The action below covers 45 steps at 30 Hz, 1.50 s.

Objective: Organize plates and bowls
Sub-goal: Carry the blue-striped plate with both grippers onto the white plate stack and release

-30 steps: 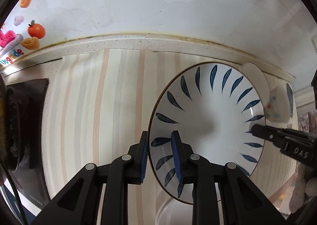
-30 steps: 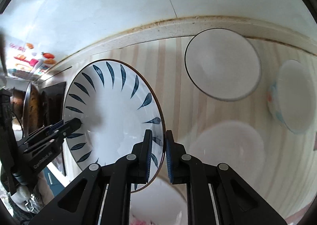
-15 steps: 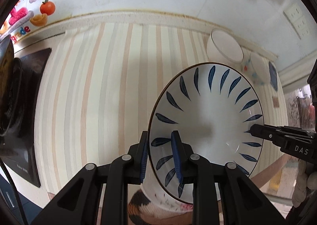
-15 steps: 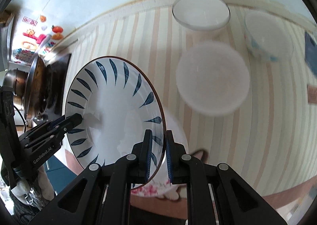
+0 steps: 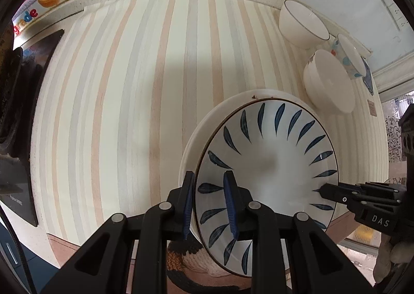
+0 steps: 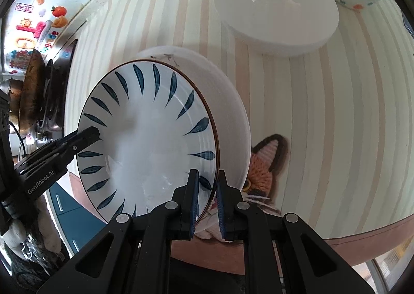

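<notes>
Plate with the blue leaf pattern (image 5: 269, 164) is what both claws have hold of, carried just above a larger white plate (image 5: 196, 136) that lies near the front edge of the striped table (image 5: 116, 113). The left claw (image 5: 208, 206) is clamped on the near-left rim, one finger under and one on the patterned face; the right claw (image 6: 208, 203) pinches the opposite rim the same way. Each reaches in from its own side, low and nearly level with the plate, which sits slightly tilted between them.

To my eye this is the stacking step: the patterned plate is being brought down onto the white one. The next move calls for lowering it level and centred, then easing both grips off together so it doesn't slide.

Farther back, a wide white bowl (image 5: 328, 82) stands near the plates, with a smaller white bowl (image 5: 302, 25) and a spotted bowl (image 5: 349, 56) behind it by the wall, not yet nested.
</notes>
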Each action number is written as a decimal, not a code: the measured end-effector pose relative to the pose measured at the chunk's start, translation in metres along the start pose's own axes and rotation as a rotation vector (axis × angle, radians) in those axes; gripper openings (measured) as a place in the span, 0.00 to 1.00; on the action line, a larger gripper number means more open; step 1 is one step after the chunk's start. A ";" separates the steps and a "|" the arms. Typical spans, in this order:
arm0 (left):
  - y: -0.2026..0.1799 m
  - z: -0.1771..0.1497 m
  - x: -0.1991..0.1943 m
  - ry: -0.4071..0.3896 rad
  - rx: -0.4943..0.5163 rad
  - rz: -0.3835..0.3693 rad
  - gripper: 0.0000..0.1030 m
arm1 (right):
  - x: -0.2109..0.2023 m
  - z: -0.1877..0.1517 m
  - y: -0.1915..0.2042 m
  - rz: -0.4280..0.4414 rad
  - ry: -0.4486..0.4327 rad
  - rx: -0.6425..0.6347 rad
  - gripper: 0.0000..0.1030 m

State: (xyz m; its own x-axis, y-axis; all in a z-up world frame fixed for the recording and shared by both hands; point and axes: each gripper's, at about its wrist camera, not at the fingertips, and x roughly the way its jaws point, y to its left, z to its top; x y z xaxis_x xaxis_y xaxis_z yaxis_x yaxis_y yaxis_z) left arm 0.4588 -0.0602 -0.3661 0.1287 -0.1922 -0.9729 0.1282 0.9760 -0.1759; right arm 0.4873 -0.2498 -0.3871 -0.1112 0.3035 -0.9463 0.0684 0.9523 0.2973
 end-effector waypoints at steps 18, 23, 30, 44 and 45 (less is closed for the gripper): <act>-0.006 0.004 0.014 0.017 0.030 0.017 0.19 | 0.002 0.002 -0.001 -0.017 -0.025 0.040 0.16; -0.002 0.004 0.017 0.031 0.021 0.005 0.19 | -0.002 -0.002 -0.007 0.002 -0.038 0.079 0.17; 0.002 0.006 0.018 0.045 0.025 -0.001 0.19 | -0.010 -0.004 -0.014 0.022 -0.049 0.107 0.17; -0.003 -0.005 -0.033 -0.060 0.039 0.052 0.19 | -0.046 -0.027 0.009 -0.034 -0.144 0.057 0.17; -0.005 -0.008 -0.041 -0.073 0.041 0.057 0.19 | -0.056 -0.035 0.018 -0.043 -0.164 0.041 0.17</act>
State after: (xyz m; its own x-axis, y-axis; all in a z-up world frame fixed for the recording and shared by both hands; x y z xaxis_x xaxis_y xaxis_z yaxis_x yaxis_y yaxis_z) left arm 0.4455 -0.0562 -0.3267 0.2085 -0.1448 -0.9672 0.1589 0.9809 -0.1126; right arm 0.4602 -0.2489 -0.3245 0.0483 0.2497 -0.9671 0.1073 0.9613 0.2536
